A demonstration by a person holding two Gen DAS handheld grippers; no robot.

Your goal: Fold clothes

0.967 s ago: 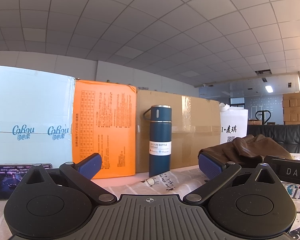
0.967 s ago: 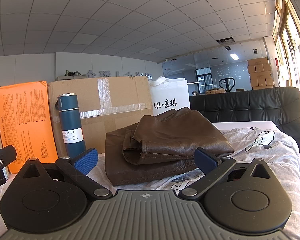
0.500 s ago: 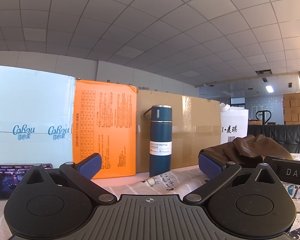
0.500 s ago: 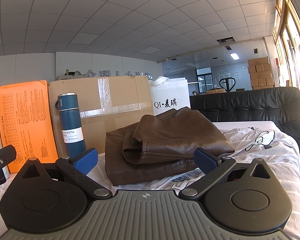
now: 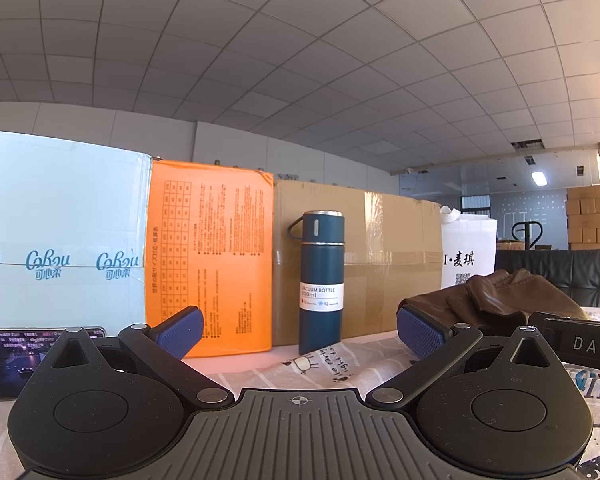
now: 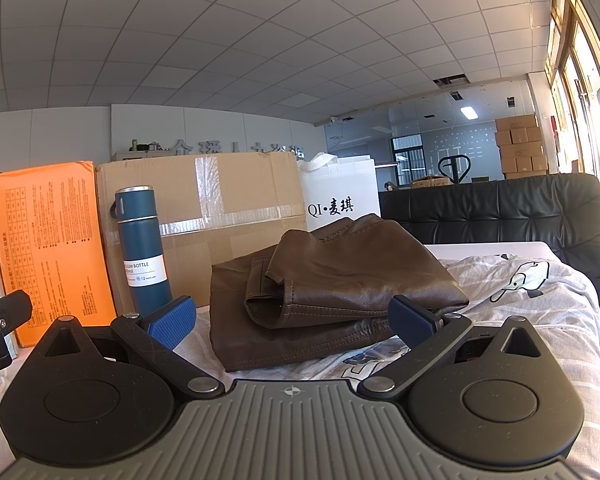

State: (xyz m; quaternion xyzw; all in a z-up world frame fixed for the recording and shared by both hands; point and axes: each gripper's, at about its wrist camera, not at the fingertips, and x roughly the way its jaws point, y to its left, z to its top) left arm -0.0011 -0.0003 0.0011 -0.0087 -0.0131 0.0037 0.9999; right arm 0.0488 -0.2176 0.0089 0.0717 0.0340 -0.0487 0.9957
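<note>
A brown leather garment [image 6: 332, 284] lies folded in a pile on the printed sheet [image 6: 520, 296], straight ahead in the right wrist view. It also shows at the right of the left wrist view [image 5: 496, 300]. My right gripper [image 6: 294, 322] is open and empty, low over the sheet just short of the garment's near edge. My left gripper [image 5: 300, 330] is open and empty, facing a blue vacuum bottle [image 5: 321, 280], with the garment off to its right.
Boxes stand in a row behind: a pale blue one [image 5: 60, 240], an orange one [image 5: 212, 260], a taped cardboard one [image 6: 220, 208]. A white bag [image 6: 340, 196], a black sofa [image 6: 500, 216] and a phone [image 5: 0, 356] are around. The other gripper [image 5: 580, 344] shows at the right edge.
</note>
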